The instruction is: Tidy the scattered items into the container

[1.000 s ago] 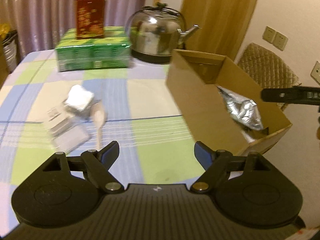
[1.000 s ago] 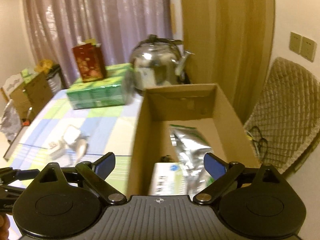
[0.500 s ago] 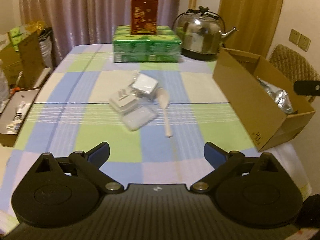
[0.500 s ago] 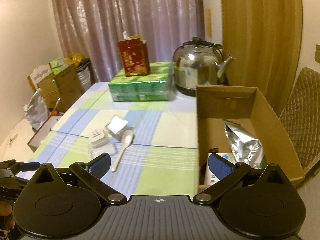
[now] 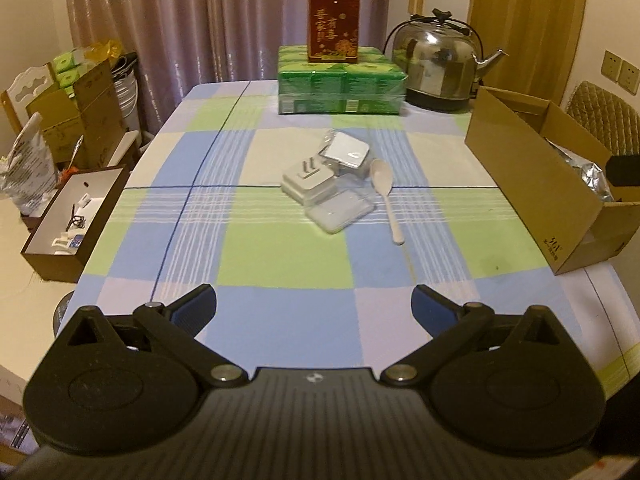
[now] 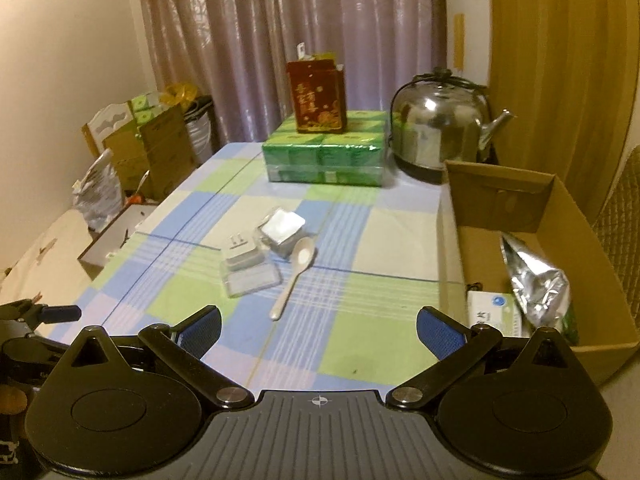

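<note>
A white spoon (image 5: 386,196) (image 6: 296,272), a white charger plug (image 5: 306,180) (image 6: 242,254), a clear plastic case (image 5: 340,212) (image 6: 252,280) and a foil-lidded cup (image 5: 346,152) (image 6: 284,226) lie clustered mid-table. The cardboard box (image 5: 520,184) (image 6: 452,248) stands at the table's right edge, holding a silver foil bag (image 6: 536,280) and a white packet (image 6: 492,312). My left gripper (image 5: 314,306) hovers over the near table edge, its jaws opening with nothing between them. My right gripper (image 6: 318,330) is open and empty, just left of the box's near corner.
At the table's far end a red carton (image 5: 334,24) stands on a green tissue pack (image 5: 342,86), beside a steel kettle (image 5: 438,66). An open brown box (image 5: 74,216) and stacked cartons (image 5: 76,116) sit left of the table. A quilted chair (image 5: 608,116) is behind the cardboard box.
Both grippers have pulled back from the cardboard box toward the near table edge, the left swinging to face the table's middle. Both pairs of jaws stand wider than before.
</note>
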`<state>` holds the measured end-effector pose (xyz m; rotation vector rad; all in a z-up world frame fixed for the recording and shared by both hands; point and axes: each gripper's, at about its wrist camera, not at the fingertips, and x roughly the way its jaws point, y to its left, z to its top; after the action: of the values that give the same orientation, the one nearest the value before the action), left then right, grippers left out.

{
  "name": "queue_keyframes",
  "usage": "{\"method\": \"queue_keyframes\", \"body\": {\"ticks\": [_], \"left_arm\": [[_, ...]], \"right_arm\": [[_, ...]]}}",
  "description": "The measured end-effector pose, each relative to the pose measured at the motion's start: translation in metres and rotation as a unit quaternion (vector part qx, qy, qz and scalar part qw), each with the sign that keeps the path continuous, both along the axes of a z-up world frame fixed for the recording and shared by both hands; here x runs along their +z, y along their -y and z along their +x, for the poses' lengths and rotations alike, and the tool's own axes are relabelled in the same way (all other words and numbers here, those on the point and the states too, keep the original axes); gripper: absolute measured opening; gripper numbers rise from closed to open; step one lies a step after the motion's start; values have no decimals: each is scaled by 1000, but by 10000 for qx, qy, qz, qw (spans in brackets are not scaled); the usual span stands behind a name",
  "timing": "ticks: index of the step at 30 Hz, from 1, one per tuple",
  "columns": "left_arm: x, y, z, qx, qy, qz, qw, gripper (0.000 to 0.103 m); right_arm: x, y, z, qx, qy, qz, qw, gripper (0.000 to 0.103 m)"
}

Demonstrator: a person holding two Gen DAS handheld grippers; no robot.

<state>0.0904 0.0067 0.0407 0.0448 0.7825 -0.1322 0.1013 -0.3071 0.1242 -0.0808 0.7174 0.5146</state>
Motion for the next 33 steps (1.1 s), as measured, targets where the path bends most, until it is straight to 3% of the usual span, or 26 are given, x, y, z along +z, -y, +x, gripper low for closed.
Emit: {"method": "queue_keyframes", "body": {"ticks": [12,20,33], "left_arm": [[-6,-15,-5,46,-57,-24,10000,102],[-11,-14,4,-78,17,177,9998,102],[-40,-9,62,-740,25,266,9969,97]], "right_arm": [[-14,-12,-3,121,-230,26,9997,101],[-30,-25,6,238,-375,-61,9990,101],[-66,-53,55,251,-595,-113,9979,101]]}}
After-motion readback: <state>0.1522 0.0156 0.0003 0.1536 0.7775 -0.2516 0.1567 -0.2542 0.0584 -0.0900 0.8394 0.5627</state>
